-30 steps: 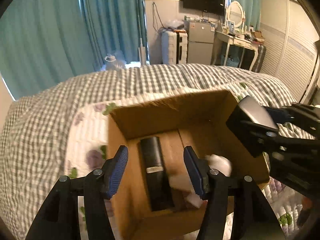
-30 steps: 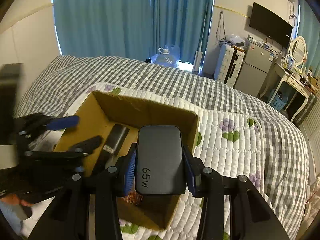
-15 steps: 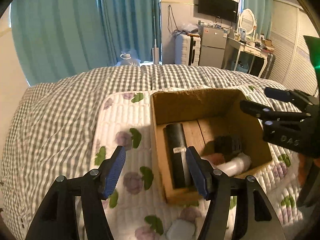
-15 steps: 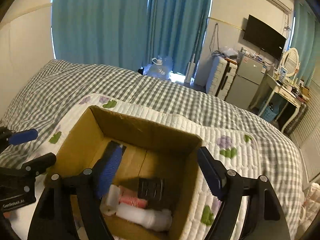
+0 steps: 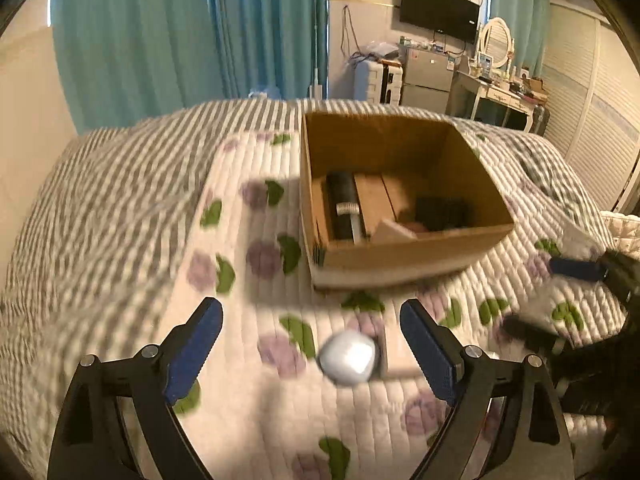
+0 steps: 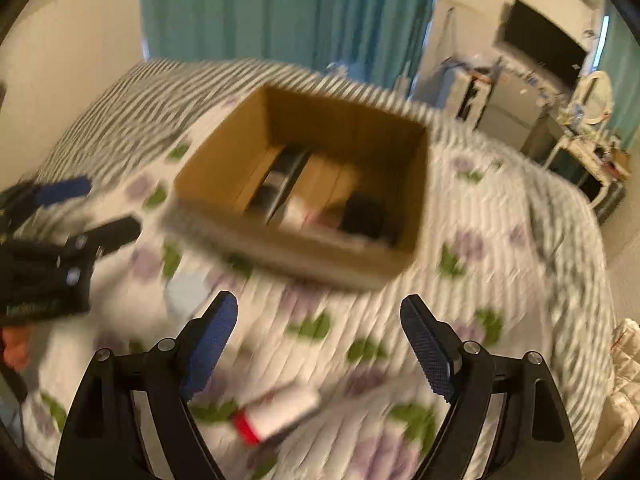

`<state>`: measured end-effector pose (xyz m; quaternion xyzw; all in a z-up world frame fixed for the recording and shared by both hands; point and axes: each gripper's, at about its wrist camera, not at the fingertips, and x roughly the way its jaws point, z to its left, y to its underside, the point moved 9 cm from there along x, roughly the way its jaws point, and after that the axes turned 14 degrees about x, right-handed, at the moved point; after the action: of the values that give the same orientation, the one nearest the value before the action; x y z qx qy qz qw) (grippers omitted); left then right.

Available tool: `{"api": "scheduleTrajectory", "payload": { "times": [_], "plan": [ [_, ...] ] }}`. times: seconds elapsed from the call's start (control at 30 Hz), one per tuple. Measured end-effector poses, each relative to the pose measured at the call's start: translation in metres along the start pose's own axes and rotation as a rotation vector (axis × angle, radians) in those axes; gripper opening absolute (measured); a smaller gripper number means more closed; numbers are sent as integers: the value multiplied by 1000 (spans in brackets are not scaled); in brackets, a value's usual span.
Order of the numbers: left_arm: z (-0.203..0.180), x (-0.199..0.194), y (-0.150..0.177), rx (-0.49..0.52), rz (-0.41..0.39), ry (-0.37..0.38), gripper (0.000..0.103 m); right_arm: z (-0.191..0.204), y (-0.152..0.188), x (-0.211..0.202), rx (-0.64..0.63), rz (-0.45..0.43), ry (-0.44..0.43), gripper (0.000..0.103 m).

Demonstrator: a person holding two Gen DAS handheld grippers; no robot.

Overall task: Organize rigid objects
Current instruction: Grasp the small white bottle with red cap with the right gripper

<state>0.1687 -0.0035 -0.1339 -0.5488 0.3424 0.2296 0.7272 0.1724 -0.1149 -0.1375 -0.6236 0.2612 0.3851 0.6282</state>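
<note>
Two empty tongs, left [image 5: 310,330] and right [image 6: 318,330], jaws just opened wide, hover over the floral quilt; next, close on the rounded pale-grey object [image 5: 349,357] or red-capped white tube [image 6: 276,414], six o'clock of the brown cardboard box [image 5: 400,258].

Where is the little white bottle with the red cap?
In the right wrist view, the white bottle with the red cap lies on its side on the flowered quilt, low in the picture between the right gripper's open fingers, nearer than the cardboard box.
</note>
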Motion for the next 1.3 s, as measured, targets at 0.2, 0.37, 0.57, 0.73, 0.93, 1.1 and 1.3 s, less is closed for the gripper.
{"api": "scheduleTrajectory", "payload": {
  "times": [0.2, 0.37, 0.57, 0.73, 0.93, 1.1, 1.3],
  "plan": [
    [-14, 7, 41, 7, 60, -15, 92, 13, 66, 36, -138, 176, -68, 84],
    [-19, 11, 75, -28, 124, 12, 92, 11, 96, 57, -176, 292, -86, 85],
    [-27, 14, 81, 2, 148, 12, 92, 16, 117, 69, -285, 353, -17, 90],
    [-29, 17, 83, 17, 165, 6, 92, 13, 119, 79, -310, 364, 29, 90],
    [-28, 22, 82, 26, 188, 3, 92, 11, 125, 94, -313, 392, 55, 90],
    [-28, 26, 79, 30, 198, 3, 92, 19, 118, 86, -320, 336, 47, 82],
    [-37, 31, 64, 19, 185, 16, 92, 10, 75, 48, -218, 171, 10, 82]
  ]
}}
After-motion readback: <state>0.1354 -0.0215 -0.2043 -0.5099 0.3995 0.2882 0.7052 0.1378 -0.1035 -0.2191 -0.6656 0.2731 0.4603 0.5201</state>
